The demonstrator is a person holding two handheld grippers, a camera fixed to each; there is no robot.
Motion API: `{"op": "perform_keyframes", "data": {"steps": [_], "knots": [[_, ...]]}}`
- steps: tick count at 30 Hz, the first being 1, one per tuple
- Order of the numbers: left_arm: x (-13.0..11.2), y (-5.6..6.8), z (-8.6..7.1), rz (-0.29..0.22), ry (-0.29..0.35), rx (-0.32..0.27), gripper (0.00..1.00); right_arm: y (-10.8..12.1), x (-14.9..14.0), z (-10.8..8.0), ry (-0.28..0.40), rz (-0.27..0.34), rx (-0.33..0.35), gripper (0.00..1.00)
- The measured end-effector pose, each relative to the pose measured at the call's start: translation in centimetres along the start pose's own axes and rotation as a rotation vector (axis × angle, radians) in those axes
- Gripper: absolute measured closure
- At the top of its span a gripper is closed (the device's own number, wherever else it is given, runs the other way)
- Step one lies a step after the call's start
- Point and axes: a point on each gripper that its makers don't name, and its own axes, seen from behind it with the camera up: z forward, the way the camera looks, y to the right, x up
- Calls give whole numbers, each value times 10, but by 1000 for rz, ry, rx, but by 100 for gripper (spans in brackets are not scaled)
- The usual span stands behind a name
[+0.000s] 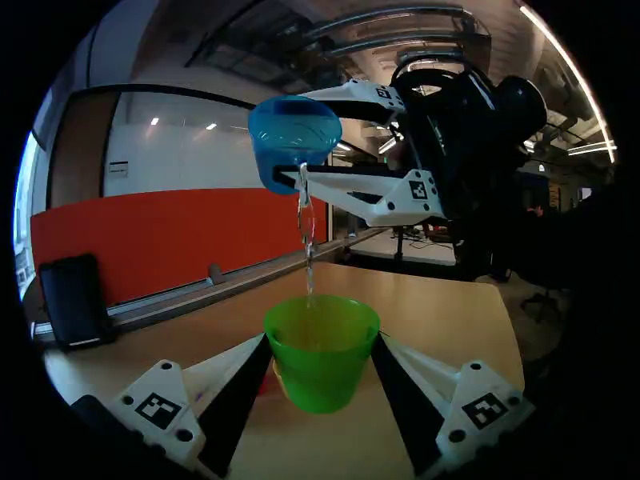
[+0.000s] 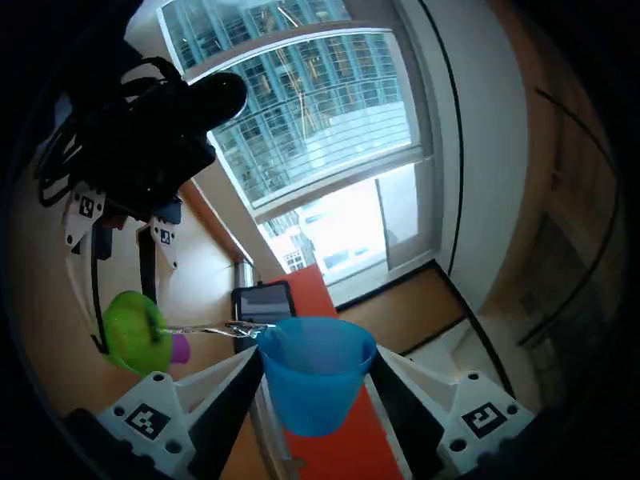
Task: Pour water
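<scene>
At the wooden bench (image 1: 448, 304), the right claw (image 2: 318, 356) clamps a tilted blue cup (image 2: 316, 388), the left claw (image 1: 322, 344) a green cup (image 1: 320, 372); orange wall (image 1: 160, 232) behind.

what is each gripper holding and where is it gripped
Left gripper clamps the green cup by its opposite side walls, just under the rim. Right gripper clamps the tilted blue cup the same way, across its sides.

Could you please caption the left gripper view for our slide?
Right gripper tilts a blue cup, pouring a thin water stream into the green cup in the left gripper.
</scene>
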Motion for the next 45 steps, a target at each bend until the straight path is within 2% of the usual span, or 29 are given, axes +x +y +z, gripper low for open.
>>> {"op": "perform_keyframes", "data": {"steps": [45], "knots": [[3, -1, 5, -9, 5, -9, 15, 22, 8, 4, 6, -205, -48, 9]]}}
